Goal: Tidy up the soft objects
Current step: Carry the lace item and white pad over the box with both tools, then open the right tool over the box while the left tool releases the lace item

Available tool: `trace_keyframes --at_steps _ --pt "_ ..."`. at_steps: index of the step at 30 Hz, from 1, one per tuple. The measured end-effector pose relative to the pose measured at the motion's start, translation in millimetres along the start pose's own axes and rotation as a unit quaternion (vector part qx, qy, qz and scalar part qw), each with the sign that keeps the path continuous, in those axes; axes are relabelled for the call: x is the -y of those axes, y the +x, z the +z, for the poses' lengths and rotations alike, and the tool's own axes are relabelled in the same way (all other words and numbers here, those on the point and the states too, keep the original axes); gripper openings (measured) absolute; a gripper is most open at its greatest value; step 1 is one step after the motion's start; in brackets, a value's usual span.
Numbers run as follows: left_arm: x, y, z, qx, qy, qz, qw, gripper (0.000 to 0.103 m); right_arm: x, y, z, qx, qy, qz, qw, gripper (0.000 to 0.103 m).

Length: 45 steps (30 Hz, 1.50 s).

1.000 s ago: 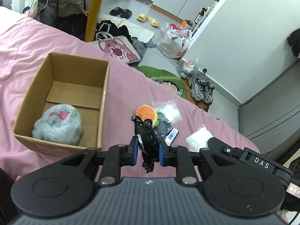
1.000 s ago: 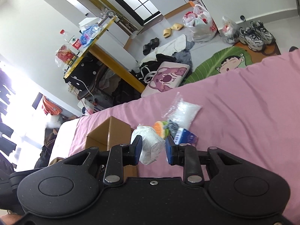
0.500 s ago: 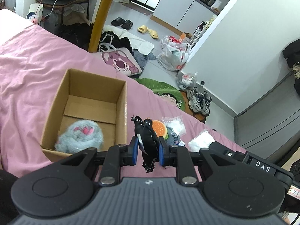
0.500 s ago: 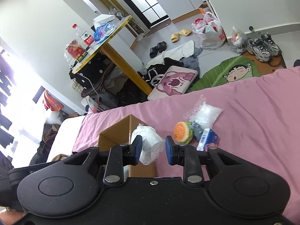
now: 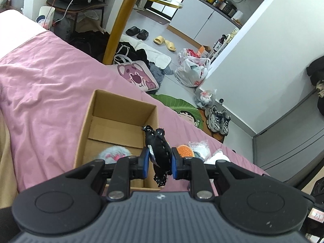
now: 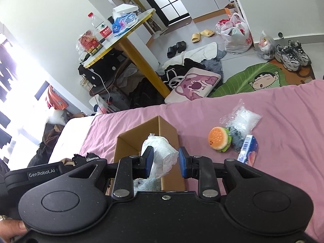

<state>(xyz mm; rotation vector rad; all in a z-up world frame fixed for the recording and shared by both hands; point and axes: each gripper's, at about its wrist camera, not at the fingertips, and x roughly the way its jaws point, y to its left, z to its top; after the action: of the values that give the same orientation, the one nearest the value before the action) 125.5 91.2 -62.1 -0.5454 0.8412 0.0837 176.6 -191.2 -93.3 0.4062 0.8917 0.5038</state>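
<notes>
Only the right view shows white wad (image 6: 162, 154) pinched; left jaws pinch black toy (image 5: 159, 151).

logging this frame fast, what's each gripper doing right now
Left gripper: shut on the black plush.
Right gripper: shut on the white bundle.

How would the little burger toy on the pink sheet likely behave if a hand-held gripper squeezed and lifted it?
The burger toy looks plush, so it would probably squash between the fingers and spring back rather than break. It seems light for its size. Its round shape, tilted against the crinkly packets, suggests it might roll a little on the pink sheet if nudged.
</notes>
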Motion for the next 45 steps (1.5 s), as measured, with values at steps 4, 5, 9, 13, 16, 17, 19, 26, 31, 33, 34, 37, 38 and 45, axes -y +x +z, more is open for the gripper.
trace_keyframes --at_steps 4,5,9,13,16,17,19,26,31,33,34,37,38,45 --pt "-13 1 5 0.002 -0.007 0.001 1.0 0.021 -10 8 -2 -0.006 -0.005 -0.001 1.0 0.027" --pt "-17 2 6 0.002 -0.01 0.002 0.9999 0.021 -13 11 -3 -0.009 -0.007 -0.001 1.0 0.027" --pt "-32 7 11 0.0 -0.023 0.006 0.9997 0.021 -24 22 -6 -0.019 -0.014 -0.002 1.0 0.027" --pt "-45 12 15 -0.002 -0.037 0.008 0.9993 0.021 -33 35 -10 -0.033 -0.018 -0.005 0.999 0.027" --pt "-54 17 18 -0.004 -0.046 0.008 0.9989 0.021 -38 44 -13 -0.042 -0.023 -0.008 0.999 0.027" --pt "-57 18 19 -0.005 -0.048 0.008 0.9988 0.021 -40 47 -14 -0.045 -0.024 -0.01 0.999 0.027" --pt "-62 22 22 -0.007 -0.053 0.008 0.9985 0.021 -43 53 -16 -0.051 -0.028 -0.016 0.998 0.027" --pt "-78 38 26 -0.017 -0.065 0.008 0.9977 0.021 -52 69 -23 -0.071 -0.049 -0.04 0.995 0.028" --pt "-84 50 28 -0.028 -0.071 0.008 0.9971 0.021 -62 81 -27 -0.081 -0.074 -0.07 0.991 0.028" --pt "-86 54 28 -0.031 -0.072 0.007 0.9969 0.021 -68 86 -29 -0.086 -0.093 -0.082 0.989 0.028" --pt "-88 56 28 -0.032 -0.073 0.007 0.9968 0.021 -73 88 -31 -0.089 -0.101 -0.086 0.987 0.028" --pt "-89 60 29 -0.037 -0.075 0.006 0.9965 0.021 -81 95 -36 -0.097 -0.131 -0.1 0.981 0.029" --pt "-90 61 29 -0.038 -0.075 0.006 0.9965 0.021 -83 97 -37 -0.101 -0.138 -0.106 0.98 0.03" --pt "-91 68 32 -0.044 -0.074 0.009 0.9962 0.021 -85 98 -41 -0.111 -0.154 -0.113 0.975 0.033"
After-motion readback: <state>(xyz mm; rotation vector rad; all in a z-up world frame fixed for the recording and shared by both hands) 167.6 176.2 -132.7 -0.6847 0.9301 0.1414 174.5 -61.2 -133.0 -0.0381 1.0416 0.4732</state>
